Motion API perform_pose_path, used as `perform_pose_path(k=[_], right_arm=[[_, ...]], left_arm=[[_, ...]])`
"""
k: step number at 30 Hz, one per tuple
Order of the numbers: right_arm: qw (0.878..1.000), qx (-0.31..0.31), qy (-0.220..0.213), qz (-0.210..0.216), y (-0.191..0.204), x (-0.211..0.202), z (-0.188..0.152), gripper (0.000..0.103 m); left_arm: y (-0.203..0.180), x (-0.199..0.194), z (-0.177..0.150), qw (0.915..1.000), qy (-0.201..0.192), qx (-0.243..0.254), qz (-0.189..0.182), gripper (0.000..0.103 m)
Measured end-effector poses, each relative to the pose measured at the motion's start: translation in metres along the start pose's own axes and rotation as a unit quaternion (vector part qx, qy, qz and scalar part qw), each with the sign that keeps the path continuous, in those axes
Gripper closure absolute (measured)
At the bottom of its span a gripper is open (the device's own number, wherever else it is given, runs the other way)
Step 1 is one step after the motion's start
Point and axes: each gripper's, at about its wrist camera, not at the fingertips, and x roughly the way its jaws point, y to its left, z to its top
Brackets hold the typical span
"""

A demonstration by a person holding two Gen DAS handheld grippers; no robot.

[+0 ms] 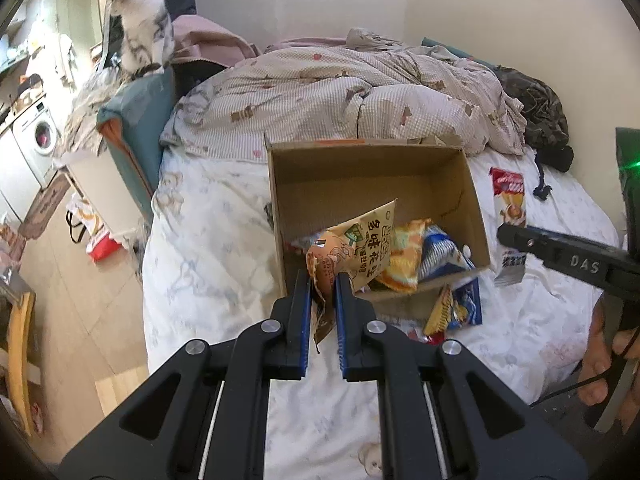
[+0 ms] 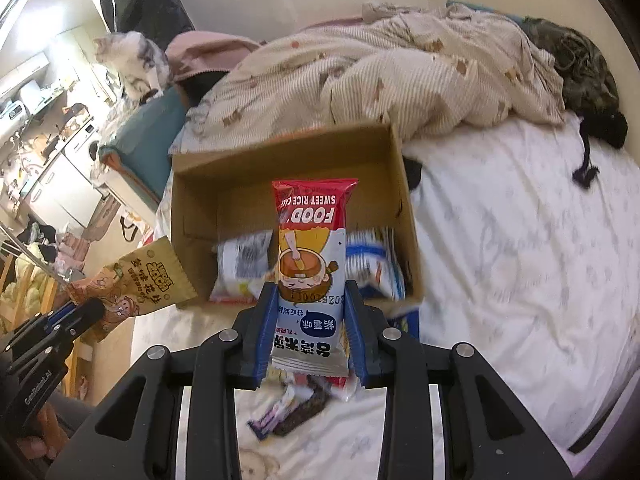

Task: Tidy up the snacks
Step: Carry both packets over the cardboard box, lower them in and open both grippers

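Setting: bedroom; white printed bed sheet [image 2: 520,240] carries everything, with a rumpled checked duvet [image 1: 340,96] heaped along the far edge.
Box: one open cardboard box [image 1: 476,216] sits mid-bed, its far wall against the duvet, its near wall facing both cameras.
Left gripper [image 1: 323,280]: jaws nearly together, pinching the crumpled lower end of a tan peanut packet [image 1: 360,248]; packet hangs over the box's near left corner.
Right gripper [image 2: 311,292]: jaws partly apart, closed only as far as the packet's width, clamping a red-and-white rice cake packet [image 2: 310,240] by its long edges; packet stands upright above the near wall of the box.
Step in hand: judged mid-loading, both packets lifted and poised at the box, neither let go yet.
Next move calls for: carrying each packet forward past the near wall, lowering it over the bare far half of the floor, then opening the jaws; the two grippers sit close, so one at a time seems safer.
Count, in box: at least three packets, bunched at the near end; an orange-yellow packet [image 1: 404,260] and a blue-and-white packet [image 1: 440,256] are plain, the rest overlapped.
Count, held: two.
Count, loose on sheet: roughly three or four by the box's near wall, including a blue-and-yellow packet [image 1: 460,308]; exact number hidden by the fingers.
Bystander: one grey-and-white cat [image 1: 146,24] perched beyond the bed's far left corner.
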Motion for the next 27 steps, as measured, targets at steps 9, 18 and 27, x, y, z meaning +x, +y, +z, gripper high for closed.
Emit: perform_pose_path(k=[9,18,27], right_arm=[[1.0,0.014,-0.014,0.007,-0.017,0.02,0.029,0.069],[0.997,0.067,0.023,0.011,-0.054,0.068,0.049,0.069],[0.997,0.06,0.047,0.008,-0.056,0.096,0.058,0.069]], left_arm=[[-0.009,0.026,0.041,0.9997,-0.008,0.024,-0.005,0.094],[-0.018,0.069,0.068,0.9994,-0.002,0.031,-0.011,0.094],[-0.013,0.115,0.06,0.9991,0.032,0.018,-0.022,0.094]])
